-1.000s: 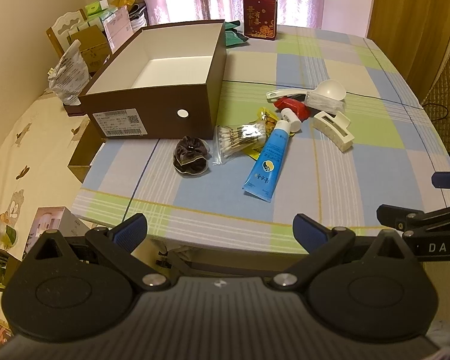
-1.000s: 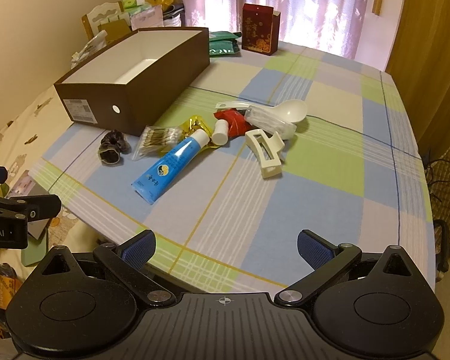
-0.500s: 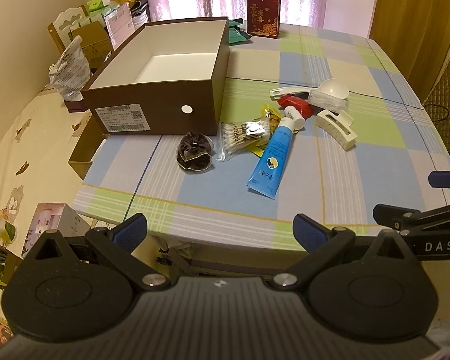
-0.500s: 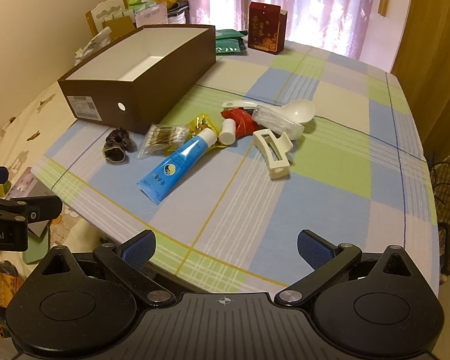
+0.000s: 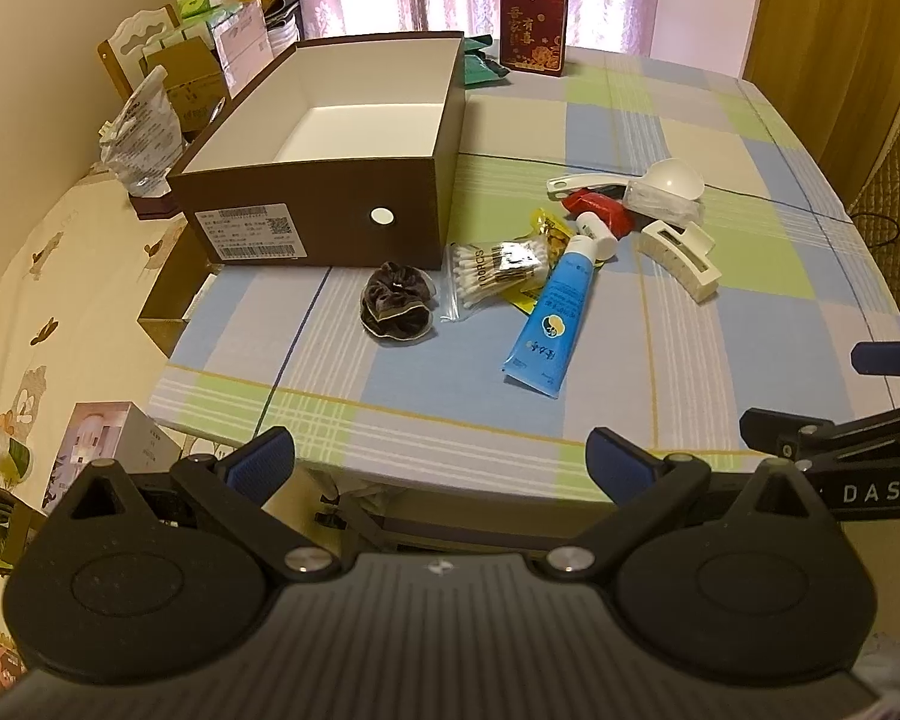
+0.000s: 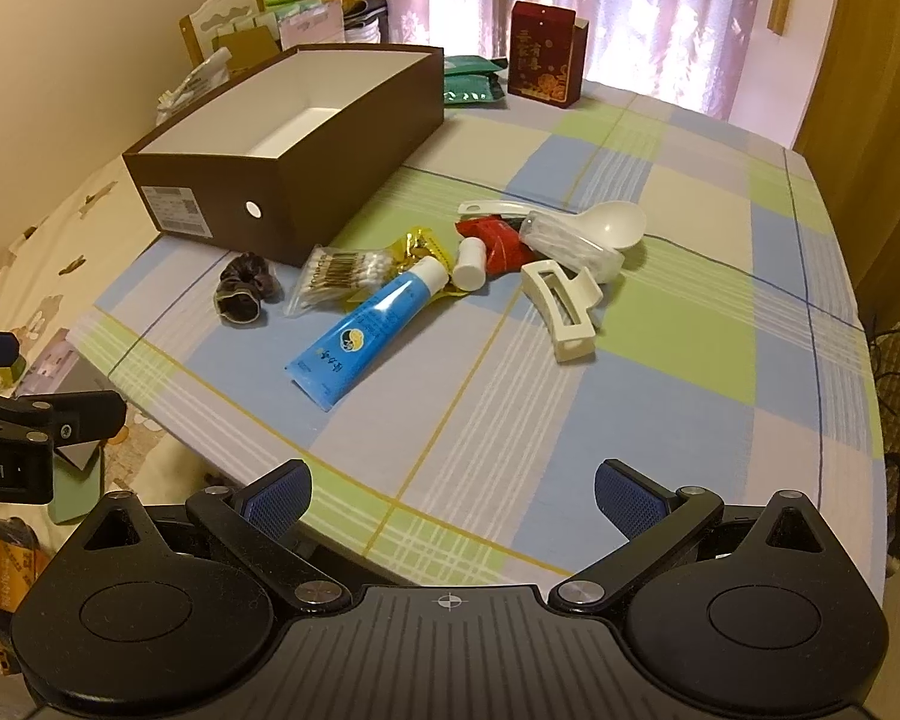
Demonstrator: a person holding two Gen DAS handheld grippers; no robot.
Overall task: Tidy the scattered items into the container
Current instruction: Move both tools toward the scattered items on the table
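Nothing is tidied yet, as far as the two wrist views show: the brown box [image 5: 330, 180] at the far left of the checked tablecloth [image 5: 660, 360] stands open, and the part of its white floor that shows is bare. Every loose item lies on the cloth to its right.

Going left to right, the dark scrunchie [image 5: 397, 307] sits just in front of the box's near wall. Beside it lies the bag of cotton swabs [image 5: 495, 276], resting partly on a yellow packet [image 5: 549, 234]. The blue tube [image 5: 555, 315] angles toward the near edge, its white cap touching a small white bottle [image 6: 469, 264] and a red packet [image 6: 495, 237]. Farther right lie the white spoon [image 6: 606, 225], a clear wrapped item [image 6: 561, 240] across it, and the cream hair claw [image 6: 564, 303].

The left gripper [image 5: 441, 459] and the right gripper [image 6: 453, 486] both hover at the near table edge, fingers spread wide, holding nothing. By my reading, the whole job remains, and the scrunchie looks like the easiest first pick.
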